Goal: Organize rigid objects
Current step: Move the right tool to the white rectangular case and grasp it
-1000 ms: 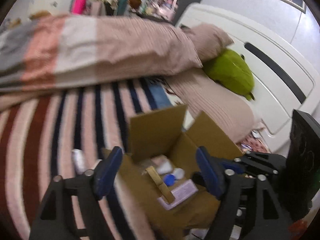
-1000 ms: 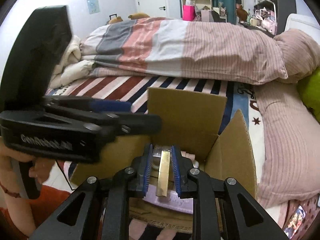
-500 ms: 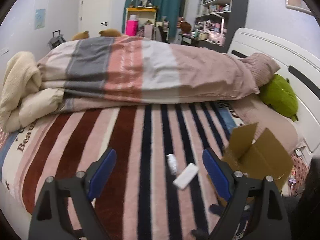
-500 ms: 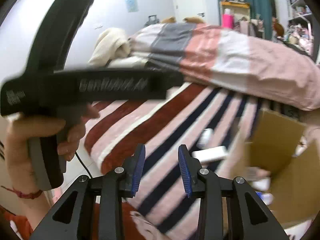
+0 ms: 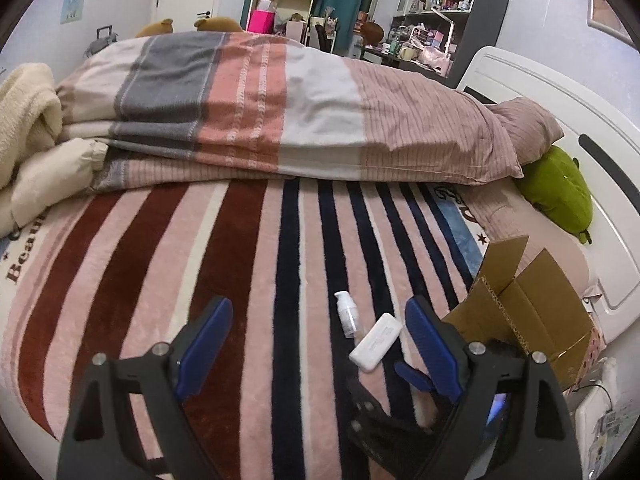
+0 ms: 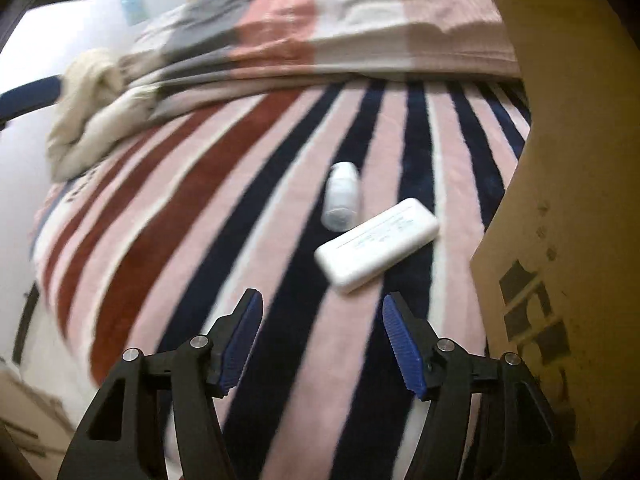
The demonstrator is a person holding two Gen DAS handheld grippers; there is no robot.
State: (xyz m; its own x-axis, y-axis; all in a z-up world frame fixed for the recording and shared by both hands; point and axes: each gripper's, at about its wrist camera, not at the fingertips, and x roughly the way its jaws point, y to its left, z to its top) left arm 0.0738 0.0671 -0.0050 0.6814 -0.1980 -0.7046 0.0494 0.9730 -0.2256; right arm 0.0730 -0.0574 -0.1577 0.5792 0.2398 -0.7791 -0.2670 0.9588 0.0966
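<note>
Right wrist view: right gripper (image 6: 322, 340) spread wide, nothing between its blue pads (image 6: 402, 346), hovering low over the striped blanket (image 6: 192, 216) on the bed. Just ahead of the fingertips lies a flat white case (image 6: 376, 244), rounded corners, set diagonally across a navy stripe. A small white bottle (image 6: 341, 196) lies on its side just beyond the case, its base close to the case's long edge; contact cannot be told. The cardboard box (image 6: 568, 200) fills the right side of the frame, its outer wall near the case. Slight motion blur throughout.

Left wrist view: left gripper (image 5: 316, 340) also spread wide, holding nothing, above the same blanket (image 5: 248, 264). The bottle (image 5: 346, 314) and the case (image 5: 375, 342) lie between its fingers, nearer the right-hand one. The open box (image 5: 532, 316) sits at the bed's right edge with flaps up. A folded duvet (image 5: 280, 108) lies across the far side of the bed; a green plush (image 5: 560, 192) rests by the headboard.
</note>
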